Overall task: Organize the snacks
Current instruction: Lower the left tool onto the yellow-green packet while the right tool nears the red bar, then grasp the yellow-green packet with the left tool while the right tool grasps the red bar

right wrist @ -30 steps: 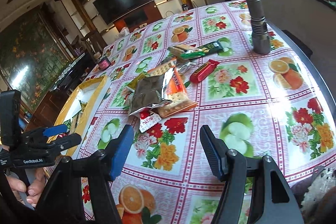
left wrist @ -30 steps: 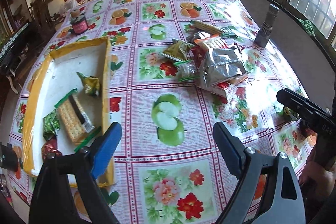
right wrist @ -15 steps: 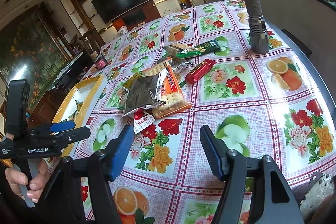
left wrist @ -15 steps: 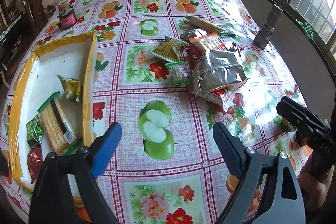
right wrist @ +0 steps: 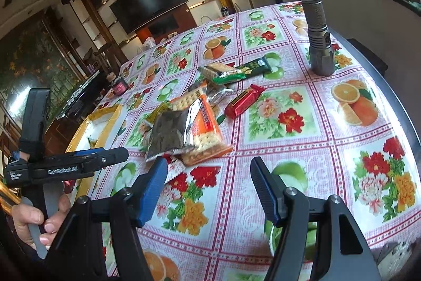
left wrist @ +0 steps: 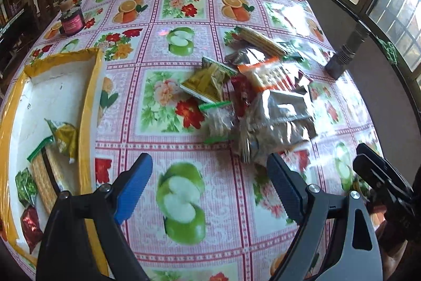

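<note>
A heap of snacks lies mid-table: a silver bag [left wrist: 279, 120] [right wrist: 171, 131], an orange cracker pack [left wrist: 265, 73] [right wrist: 208, 133], a yellow-green pack [left wrist: 208, 80], a small clear bag [left wrist: 218, 120], a red bar [right wrist: 244, 100] and a long green pack [right wrist: 236, 71]. At the left, a yellow-rimmed white tray [left wrist: 89, 86] holds a cracker pack [left wrist: 44, 175] and small packets. My left gripper [left wrist: 210, 188] hovers open and empty between tray and heap. My right gripper [right wrist: 209, 175] is open and empty, just short of the heap.
A grey flashlight [right wrist: 318, 30] [left wrist: 344, 54] stands upright near the table's right edge. A small dark-red jar [left wrist: 71, 23] sits at the far left. A hand [right wrist: 31, 223] holds the left gripper's handle. Floral tablecloth [left wrist: 184, 202] lies under the grippers.
My left gripper has moved from beside the tray toward the snack heap, which now sits closer. The right gripper has stayed where it was.
</note>
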{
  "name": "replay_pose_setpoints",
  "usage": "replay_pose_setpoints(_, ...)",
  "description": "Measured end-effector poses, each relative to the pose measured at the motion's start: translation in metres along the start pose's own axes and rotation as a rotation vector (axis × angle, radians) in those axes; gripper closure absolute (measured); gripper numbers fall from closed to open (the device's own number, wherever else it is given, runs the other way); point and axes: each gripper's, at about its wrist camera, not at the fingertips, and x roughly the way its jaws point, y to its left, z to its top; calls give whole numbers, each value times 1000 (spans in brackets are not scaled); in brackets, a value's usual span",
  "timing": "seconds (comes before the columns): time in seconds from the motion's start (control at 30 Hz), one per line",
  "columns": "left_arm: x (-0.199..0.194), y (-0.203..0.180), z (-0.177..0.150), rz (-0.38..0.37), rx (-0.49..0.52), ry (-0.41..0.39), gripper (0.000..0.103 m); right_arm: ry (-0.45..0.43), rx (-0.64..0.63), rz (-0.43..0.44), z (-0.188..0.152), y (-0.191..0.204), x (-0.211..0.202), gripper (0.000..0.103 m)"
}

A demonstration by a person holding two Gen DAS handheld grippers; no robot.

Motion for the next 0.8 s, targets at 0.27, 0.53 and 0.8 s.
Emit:
replay_pose_setpoints(0.27,29,13,34,-15,-59,25,14,-3,35,-31,32,-9,29,37)
replay_pose_setpoints(0.53,63,10,72,49,-11,53,14,87,66,-136,59,-23,87,37)
replay_pose_setpoints(0.8,87,4,74,47,57,96,14,133,15,-230,69,-19,118,48)
